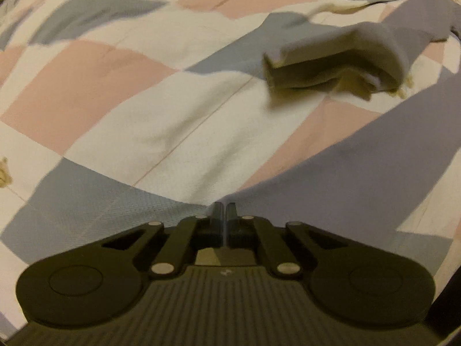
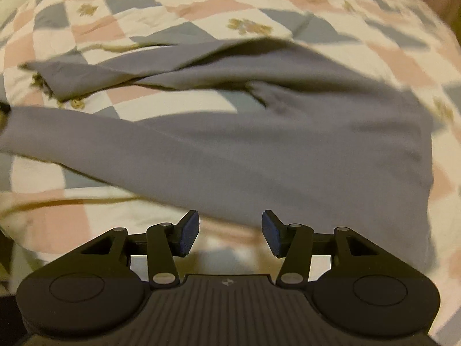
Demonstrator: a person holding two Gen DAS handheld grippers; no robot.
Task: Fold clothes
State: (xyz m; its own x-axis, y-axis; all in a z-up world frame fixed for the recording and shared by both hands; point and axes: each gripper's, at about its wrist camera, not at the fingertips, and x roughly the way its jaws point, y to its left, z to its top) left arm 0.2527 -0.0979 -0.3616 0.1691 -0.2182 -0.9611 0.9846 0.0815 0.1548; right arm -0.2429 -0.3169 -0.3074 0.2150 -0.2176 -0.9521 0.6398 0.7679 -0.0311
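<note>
A grey-purple long-sleeved garment point(image 2: 259, 150) lies spread on the checked bed cover, one sleeve point(image 2: 95, 77) reaching to the far left. My right gripper point(image 2: 230, 232) is open and empty, its blue pads just short of the garment's near hem. In the left wrist view my left gripper point(image 1: 224, 210) is shut on an edge of the same garment point(image 1: 360, 178), which stretches away to the right. A sleeve end point(image 1: 331, 60) hangs lifted and folded above the cover in the left wrist view.
The bed cover point(image 1: 100, 86) is a patchwork of pink, grey-blue and cream squares with small yellow prints, and it fills both views point(image 2: 201, 8). A cream fold of bedding point(image 2: 43, 204) bulges at the near left in the right wrist view.
</note>
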